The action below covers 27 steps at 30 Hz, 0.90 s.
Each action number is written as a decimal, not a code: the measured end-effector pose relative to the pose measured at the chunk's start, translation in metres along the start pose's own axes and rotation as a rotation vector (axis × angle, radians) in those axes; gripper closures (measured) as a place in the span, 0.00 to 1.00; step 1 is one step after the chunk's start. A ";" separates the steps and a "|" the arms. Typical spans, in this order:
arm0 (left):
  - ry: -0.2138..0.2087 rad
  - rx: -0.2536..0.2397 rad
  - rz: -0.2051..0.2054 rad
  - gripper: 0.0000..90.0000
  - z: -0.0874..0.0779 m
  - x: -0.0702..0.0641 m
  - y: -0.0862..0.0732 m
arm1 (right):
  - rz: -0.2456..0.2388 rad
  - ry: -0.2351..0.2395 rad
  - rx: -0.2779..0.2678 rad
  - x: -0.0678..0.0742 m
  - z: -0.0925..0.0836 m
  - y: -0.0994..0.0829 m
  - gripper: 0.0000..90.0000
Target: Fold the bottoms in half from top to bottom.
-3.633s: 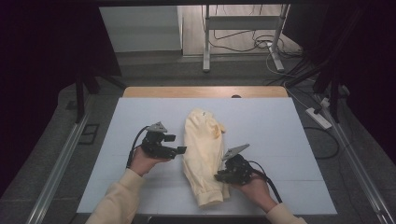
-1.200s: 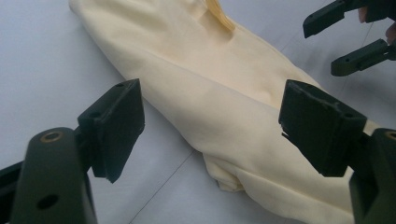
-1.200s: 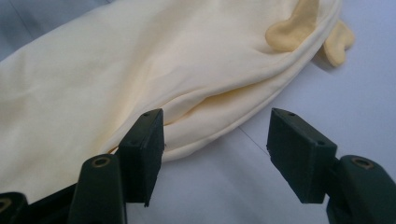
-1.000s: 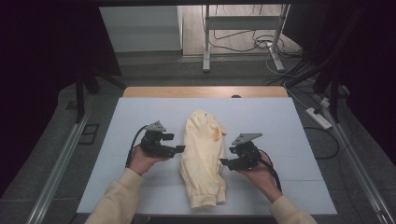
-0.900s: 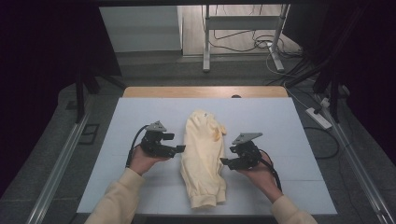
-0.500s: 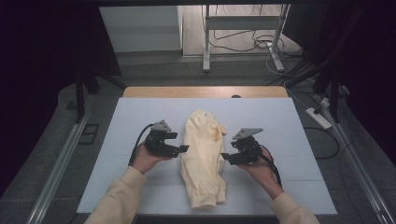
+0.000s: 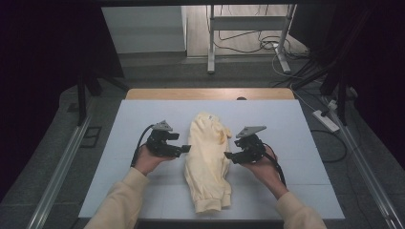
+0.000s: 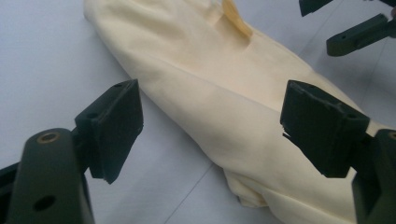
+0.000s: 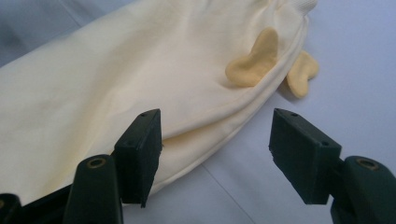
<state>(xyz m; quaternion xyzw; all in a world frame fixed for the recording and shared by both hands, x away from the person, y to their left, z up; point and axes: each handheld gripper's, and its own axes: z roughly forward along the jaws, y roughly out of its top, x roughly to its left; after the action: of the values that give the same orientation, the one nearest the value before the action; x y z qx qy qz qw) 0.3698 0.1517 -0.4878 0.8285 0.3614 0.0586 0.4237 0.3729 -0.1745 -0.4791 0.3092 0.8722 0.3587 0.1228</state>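
Between both claws, white tabletop [image 7: 296, 124] under cream folded garment [image 7: 207, 162], left claw [image 7: 184, 149] jaws wide, empty, just beside its left edge, right claw [image 7: 229, 155] jaws apart, empty, at its right edge.

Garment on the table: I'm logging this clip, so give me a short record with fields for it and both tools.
garment: pale yellow, folded into a long strip, lying lengthwise on the white table
detail: two darker yellow ear-shaped flaps near its far end
left tool: open, at the garment's left edge, holding nothing
right tool: open, at the garment's right edge, holding nothing
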 end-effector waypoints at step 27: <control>0.074 0.007 -0.022 0.24 0.010 0.019 0.030 | 0.054 0.020 -0.019 -0.030 0.023 0.031 0.37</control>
<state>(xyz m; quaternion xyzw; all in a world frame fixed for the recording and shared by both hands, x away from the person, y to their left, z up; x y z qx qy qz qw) 0.4041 0.1459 -0.4756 0.8232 0.3861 0.0834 0.4078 0.4203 -0.1635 -0.4736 0.3279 0.8612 0.3732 0.1073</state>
